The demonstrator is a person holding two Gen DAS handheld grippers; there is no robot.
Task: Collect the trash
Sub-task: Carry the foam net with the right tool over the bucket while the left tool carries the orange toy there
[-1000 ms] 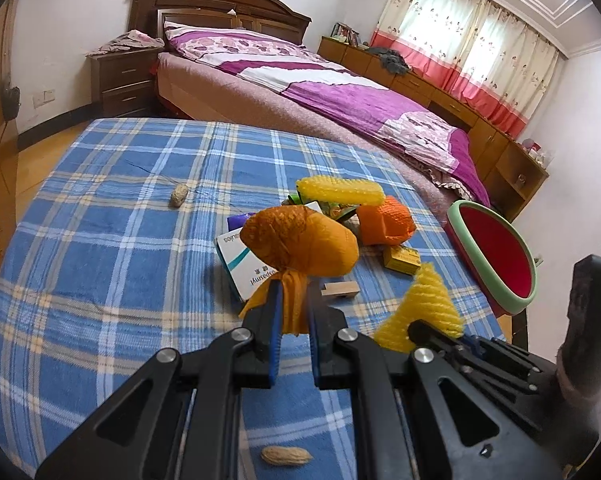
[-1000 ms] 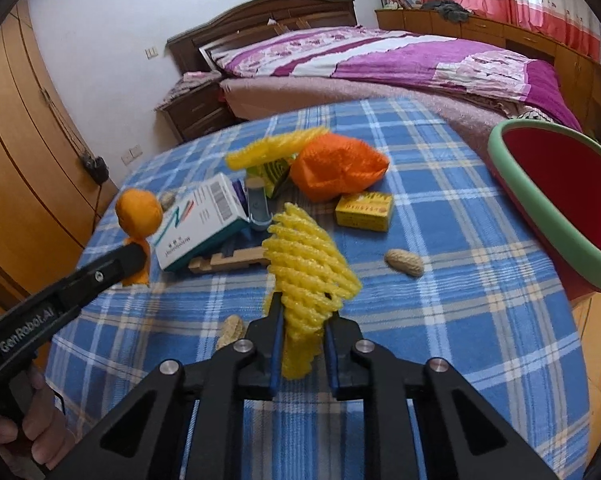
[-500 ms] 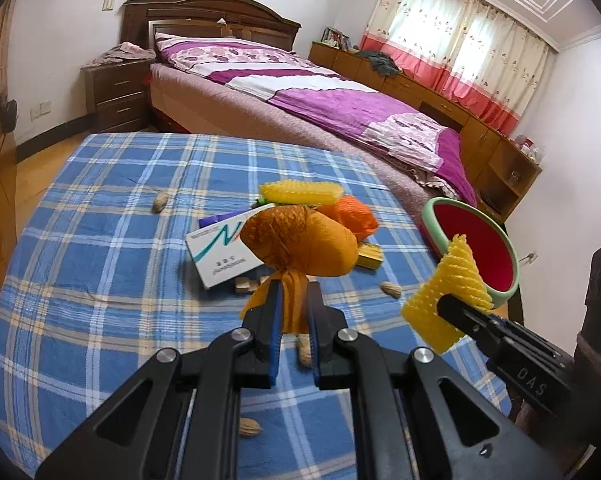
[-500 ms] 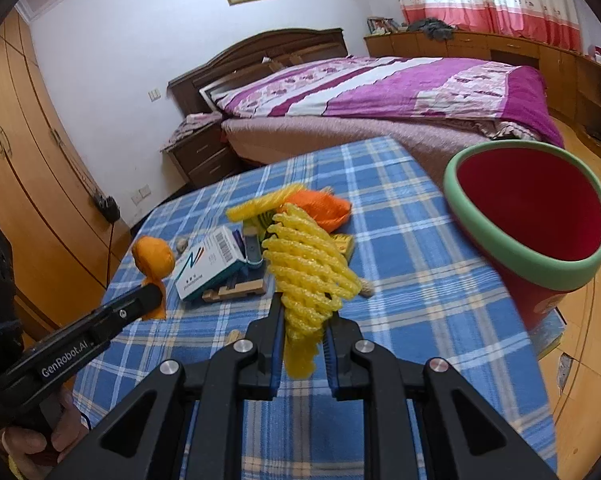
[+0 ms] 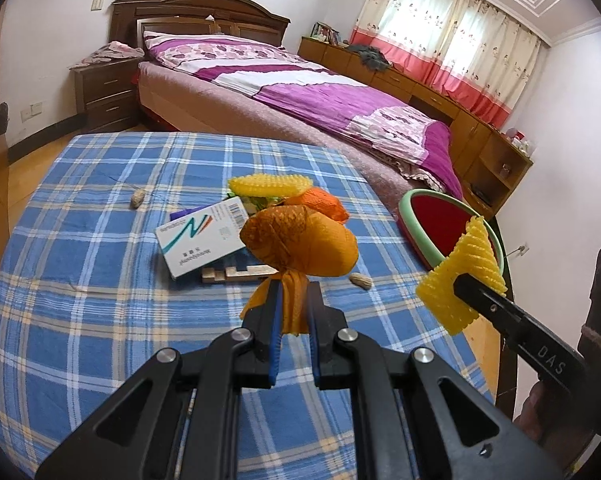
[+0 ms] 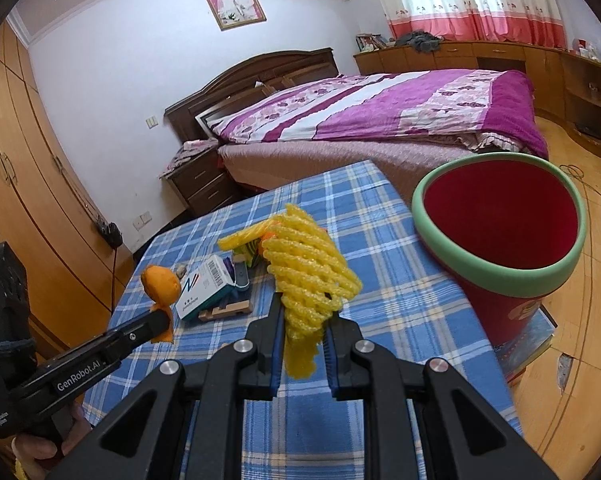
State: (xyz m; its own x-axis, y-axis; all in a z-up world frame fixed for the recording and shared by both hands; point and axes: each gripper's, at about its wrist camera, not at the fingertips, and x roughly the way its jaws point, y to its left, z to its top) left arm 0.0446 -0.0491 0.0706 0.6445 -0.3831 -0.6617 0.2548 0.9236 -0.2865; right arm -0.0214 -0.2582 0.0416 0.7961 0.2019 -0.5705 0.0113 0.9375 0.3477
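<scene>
Orange foam net was clamped in the left gripper, yellow foam net in the right gripper, above the table; nothing was seen in the bin, and a carton and peanuts were left.

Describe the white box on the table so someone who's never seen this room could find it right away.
Start at the blue checked table in front of the purple bed. In the heap of litter near its middle lies a flat white box, leaning on a small wooden piece. It alone carries a barcode and a teal and orange swoosh; the pieces around it are yellow and orange foam netting.
</scene>
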